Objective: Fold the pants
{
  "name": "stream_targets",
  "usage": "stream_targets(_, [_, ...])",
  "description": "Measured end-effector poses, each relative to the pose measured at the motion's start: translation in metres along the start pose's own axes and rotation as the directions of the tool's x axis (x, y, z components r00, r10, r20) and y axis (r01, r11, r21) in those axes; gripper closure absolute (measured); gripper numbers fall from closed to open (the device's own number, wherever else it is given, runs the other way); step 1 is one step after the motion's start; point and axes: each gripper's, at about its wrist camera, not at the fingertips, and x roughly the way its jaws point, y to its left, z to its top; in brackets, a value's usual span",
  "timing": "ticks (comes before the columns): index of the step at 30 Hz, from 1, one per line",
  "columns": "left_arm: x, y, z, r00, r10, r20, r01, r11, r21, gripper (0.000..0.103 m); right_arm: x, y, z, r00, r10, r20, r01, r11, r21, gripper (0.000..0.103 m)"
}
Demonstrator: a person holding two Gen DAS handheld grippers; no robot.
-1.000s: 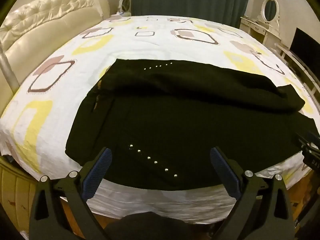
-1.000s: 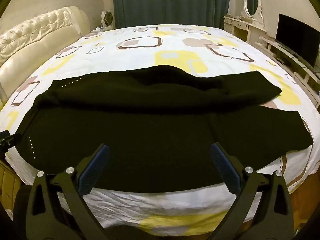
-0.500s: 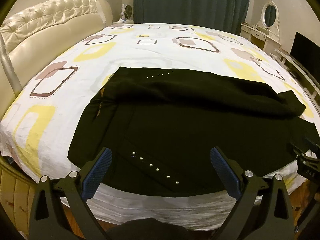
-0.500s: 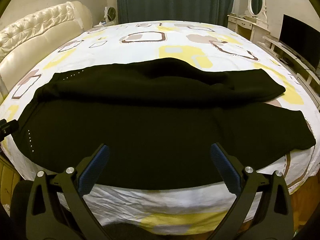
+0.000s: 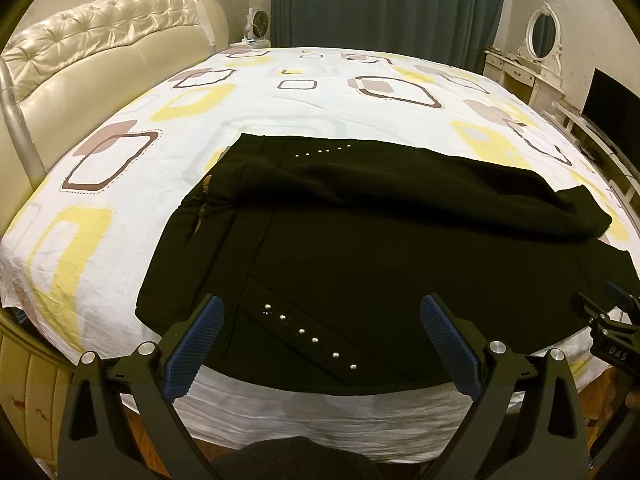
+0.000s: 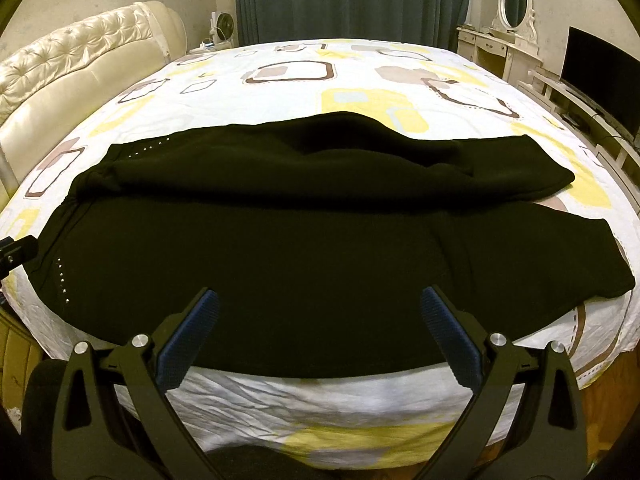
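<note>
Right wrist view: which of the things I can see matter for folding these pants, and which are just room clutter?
For the job:
- black studded pants, spread across the bed
- white bedsheet with yellow and brown squares under them
- left gripper, open
- right gripper, open

Just lying about:
- cream tufted headboard
- small white fan
- oval vanity mirror
- black television screen

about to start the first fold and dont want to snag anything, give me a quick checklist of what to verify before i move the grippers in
1. Left gripper open and empty: ok.
2. Right gripper open and empty: ok.
3. Black pants lying on the bed sheet: ok.
4. Pants spread flat: not ok, the far leg is bunched and rumpled.
5. Near edge of the pants within the bed's edge: ok.
6. Anything underneath the fabric: cannot tell.
</note>
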Motion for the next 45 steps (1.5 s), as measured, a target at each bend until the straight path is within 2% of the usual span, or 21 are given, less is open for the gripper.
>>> stream_targets(45, [0.0005,0.0016,-0.0005,1.000,0.015,0.013,-0.015,1.000,0.004,0.005,0.0033,0.0046,-0.0030,1.000,0.001,-0.009,-0.002,1.000,-0.005,0.002])
